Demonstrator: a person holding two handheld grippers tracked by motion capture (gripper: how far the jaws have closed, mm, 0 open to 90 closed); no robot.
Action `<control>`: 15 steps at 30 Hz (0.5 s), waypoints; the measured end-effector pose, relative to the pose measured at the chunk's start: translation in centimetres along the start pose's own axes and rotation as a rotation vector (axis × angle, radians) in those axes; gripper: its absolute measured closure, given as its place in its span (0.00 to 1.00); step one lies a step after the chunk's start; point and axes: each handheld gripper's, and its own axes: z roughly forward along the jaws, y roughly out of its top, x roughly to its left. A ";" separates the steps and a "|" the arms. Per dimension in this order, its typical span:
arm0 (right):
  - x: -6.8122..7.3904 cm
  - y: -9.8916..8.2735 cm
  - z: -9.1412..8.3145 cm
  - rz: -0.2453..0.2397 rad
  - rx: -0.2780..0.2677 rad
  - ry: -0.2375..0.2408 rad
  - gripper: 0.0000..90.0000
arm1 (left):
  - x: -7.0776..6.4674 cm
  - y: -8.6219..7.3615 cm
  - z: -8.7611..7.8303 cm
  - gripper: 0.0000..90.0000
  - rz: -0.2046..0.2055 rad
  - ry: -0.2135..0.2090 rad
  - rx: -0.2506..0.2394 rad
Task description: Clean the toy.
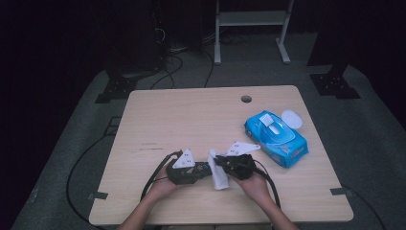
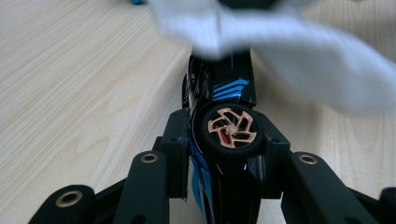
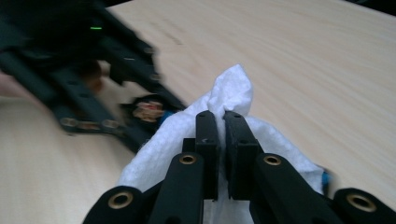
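Observation:
A black toy car point(image 2: 229, 88) with blue stripes and a copper-spoked wheel point(image 2: 231, 127) sits between the jaws of my left gripper point(image 2: 224, 135), and the pads press on its sides. In the high view that left gripper point(image 1: 203, 170) lies low over the table's near edge. My right gripper point(image 3: 222, 119) is shut on a folded white wipe point(image 3: 231, 88), with its jaws nearly touching. The wipe point(image 2: 317, 60) drapes over the car's far end, blurred. From above, the right gripper point(image 1: 221, 163) meets the left one at the wipe point(image 1: 219, 181).
A blue pack of wipes point(image 1: 275, 139) lies at the right of the wooden table point(image 1: 191, 115), with a white round lid point(image 1: 291, 118) beside it. A cable hole point(image 1: 246, 99) is near the far edge. Cables trail off the near edge.

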 end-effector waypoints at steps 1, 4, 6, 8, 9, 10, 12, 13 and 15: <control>0.7 0.1 0.5 -0.012 0.002 0.021 0.94 | 0.0 0.0 0.0 0.70 0.006 0.002 0.001; 1.0 0.3 0.5 -0.051 0.013 0.009 0.94 | 0.0 0.0 -0.1 0.71 0.014 0.004 0.006; 0.3 0.1 0.1 -0.040 0.014 -0.016 0.94 | 0.0 0.0 0.0 0.71 0.007 0.004 0.001; -1.0 -0.3 -0.6 -0.010 0.010 -0.053 0.94 | 0.0 0.0 -0.1 0.71 0.010 0.004 0.002; -1.6 -0.5 -0.9 0.020 0.004 -0.063 0.94 | -0.1 0.0 -0.1 0.71 0.011 0.003 0.003; -1.9 -0.5 -1.0 0.036 0.001 -0.067 0.94 | -0.1 0.0 -0.1 0.72 0.013 0.004 0.007; -1.6 -0.5 -0.8 0.041 -0.002 -0.060 0.94 | -0.1 0.2 0.0 0.72 0.014 0.004 0.007; -1.2 -0.3 -0.4 0.031 -0.003 -0.040 0.94 | -0.1 0.2 0.1 0.72 0.015 0.004 0.007; 0.3 0.1 0.6 0.004 -0.003 0.010 0.94 | -0.1 0.2 0.1 0.72 0.012 0.004 0.006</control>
